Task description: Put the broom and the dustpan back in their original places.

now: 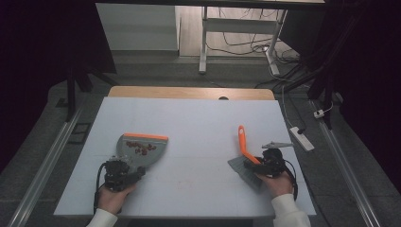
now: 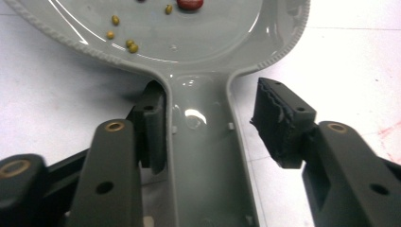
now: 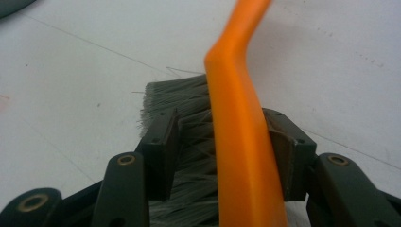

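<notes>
Your left gripper (image 2: 208, 123) stands open astride the handle of the dustpan (image 1: 142, 149), which lies flat retaining its beans (image 1: 141, 148), while your right gripper (image 3: 222, 142) clamps the brush (image 1: 246, 158), bristles resting on the table (image 1: 198, 118).

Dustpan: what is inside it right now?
The dustpan holds a small pile of red bits; the left gripper view also shows yellow-green grains. Its far end is cut off there.

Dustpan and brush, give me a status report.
Left gripper open astride dustpan handle. Right gripper shut on brush. Beans in pan. Nothing in the way.
</notes>
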Demonstrator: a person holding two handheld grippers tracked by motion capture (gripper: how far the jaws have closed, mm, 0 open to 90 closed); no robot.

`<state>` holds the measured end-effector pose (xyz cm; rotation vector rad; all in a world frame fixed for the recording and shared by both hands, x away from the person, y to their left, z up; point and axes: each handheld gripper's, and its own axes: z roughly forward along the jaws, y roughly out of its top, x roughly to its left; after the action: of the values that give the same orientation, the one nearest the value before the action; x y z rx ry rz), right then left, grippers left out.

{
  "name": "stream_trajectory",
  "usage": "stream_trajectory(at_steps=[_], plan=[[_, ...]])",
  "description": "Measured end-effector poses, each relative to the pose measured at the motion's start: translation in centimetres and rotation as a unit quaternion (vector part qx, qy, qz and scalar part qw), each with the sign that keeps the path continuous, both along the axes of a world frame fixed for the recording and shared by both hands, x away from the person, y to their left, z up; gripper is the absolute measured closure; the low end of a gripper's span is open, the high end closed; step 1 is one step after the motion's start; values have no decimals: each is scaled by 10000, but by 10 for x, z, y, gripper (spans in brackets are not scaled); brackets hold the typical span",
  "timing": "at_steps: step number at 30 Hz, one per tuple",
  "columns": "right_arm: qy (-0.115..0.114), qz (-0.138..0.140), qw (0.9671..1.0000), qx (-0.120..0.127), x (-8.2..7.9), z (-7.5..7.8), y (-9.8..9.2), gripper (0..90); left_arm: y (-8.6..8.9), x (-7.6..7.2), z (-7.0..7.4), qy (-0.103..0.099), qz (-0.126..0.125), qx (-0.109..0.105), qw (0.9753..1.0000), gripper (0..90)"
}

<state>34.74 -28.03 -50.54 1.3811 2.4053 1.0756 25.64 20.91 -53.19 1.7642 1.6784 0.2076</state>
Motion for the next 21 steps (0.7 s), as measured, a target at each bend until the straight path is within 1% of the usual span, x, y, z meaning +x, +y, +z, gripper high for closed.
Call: stream_trajectory(at_steps=[3,6,9,10,12,13,15,18,20,21], plan=[[-3,-43,10000,-53,0,0,1,466,0,-3,2,-67,0,30,10000,424],[-68,-99,9998,-153,0,1,2,438,1,-5,4,-118,40,38,9999,386],[-19,-173,9996,-203,2,-1,1,421,2,-8,7,-162,39,75,9998,362],[-62,-202,9995,-240,2,0,1,424,3,-9,8,-190,35,96,9998,354],[-164,-240,9993,-220,1,2,0,424,3,-12,10,-255,31,112,9996,347],[-165,-233,9994,-189,1,2,0,424,4,-13,11,-291,35,124,9995,343],[-206,-244,9992,-226,1,2,0,420,7,-15,15,-377,35,164,9991,345],[-327,-260,9990,-167,-1,5,-1,420,9,-18,19,-489,9,226,9985,348],[-389,-227,9989,-133,-3,8,-1,420,10,-20,22,-585,-46,282,9979,350],[-463,-181,9986,-158,-4,9,-1,420,9,-20,24,-647,-83,314,9974,351]])
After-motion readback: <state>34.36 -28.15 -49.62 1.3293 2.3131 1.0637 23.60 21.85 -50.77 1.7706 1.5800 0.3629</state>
